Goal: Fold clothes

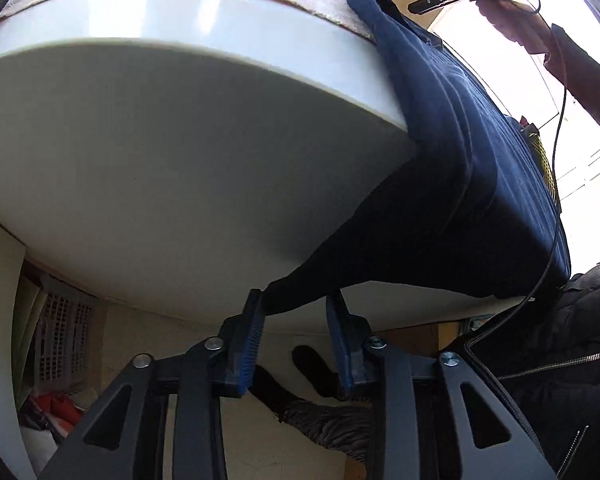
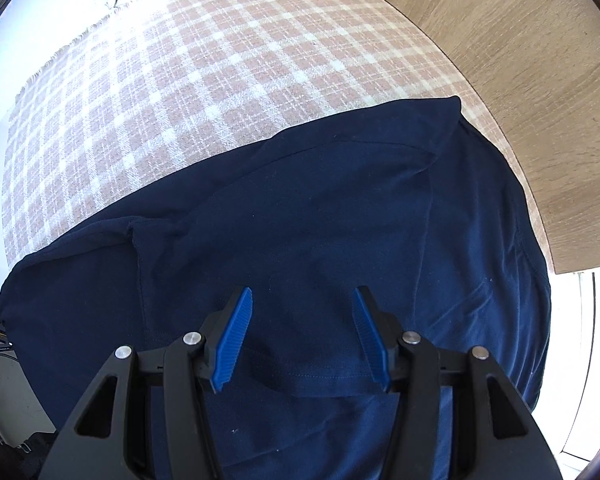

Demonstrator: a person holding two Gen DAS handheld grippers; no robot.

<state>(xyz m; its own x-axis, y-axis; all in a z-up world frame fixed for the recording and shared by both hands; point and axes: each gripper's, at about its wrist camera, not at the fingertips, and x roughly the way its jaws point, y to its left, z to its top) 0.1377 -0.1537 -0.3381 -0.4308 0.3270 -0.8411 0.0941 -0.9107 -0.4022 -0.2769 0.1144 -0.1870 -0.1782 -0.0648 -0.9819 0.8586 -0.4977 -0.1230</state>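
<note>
Surface: a bed with a pink-and-white checked blanket [image 2: 172,92] on a white base [image 1: 172,184], wooden panels [image 2: 532,92] along its far side.
Garment: a dark blue garment [image 2: 300,216] lies spread on the blanket directly below and ahead of the right tool; one part hangs over the bed's edge [image 1: 452,152] down toward the left tool.
Left tool [image 1: 296,308]: seen from below the bed edge, its blue-padded fingers [image 1: 252,336] stand a little apart in the picture, with the hanging tip of the garment between them; whether the pads press on the cloth I cannot tell.
Right tool [image 2: 302,300]: about half open, pointing steeply down over the garment, nothing between its fingers [image 2: 236,332]; whether the tips touch the cloth is unclear.
Hem: a stitched edge [image 2: 324,384] of the garment runs across just beneath the right tool's fingers.
Person: a dark zipped jacket [image 1: 560,360] shows to the right of the left tool, a cable [image 1: 556,184] running past it.
Under the bed: a pale slatted crate [image 1: 64,340] to the left of the left tool.
</note>
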